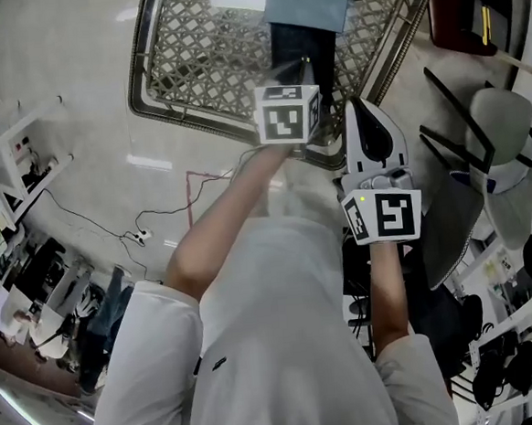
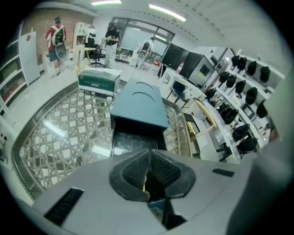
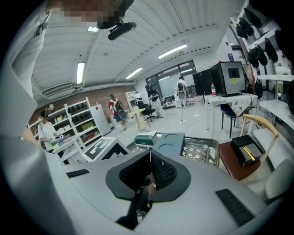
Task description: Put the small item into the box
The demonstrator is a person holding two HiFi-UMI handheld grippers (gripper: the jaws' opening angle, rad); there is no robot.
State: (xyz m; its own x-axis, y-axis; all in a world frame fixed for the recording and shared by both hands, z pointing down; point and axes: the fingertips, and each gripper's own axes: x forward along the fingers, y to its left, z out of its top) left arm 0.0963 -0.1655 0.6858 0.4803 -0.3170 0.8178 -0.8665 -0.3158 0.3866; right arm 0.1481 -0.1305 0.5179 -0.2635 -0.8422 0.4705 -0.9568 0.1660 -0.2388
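Box (image 2: 139, 110) stands open on the lattice counter (image 2: 69, 133), directly ahead of the left tool (image 2: 149, 158), which is clamped on the small item (image 2: 144, 189), apparently ready for insertion; right tool (image 3: 150, 158) closed, held aside.

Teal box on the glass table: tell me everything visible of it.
The teal box looks like matte card: a flat sleeve with a curved line pressed into its top. Its dark inner tray is slid out toward the camera, open; nothing can be made out inside it. It lies flat on the lattice-patterned glass table, with a green-and-white carton near its far end.
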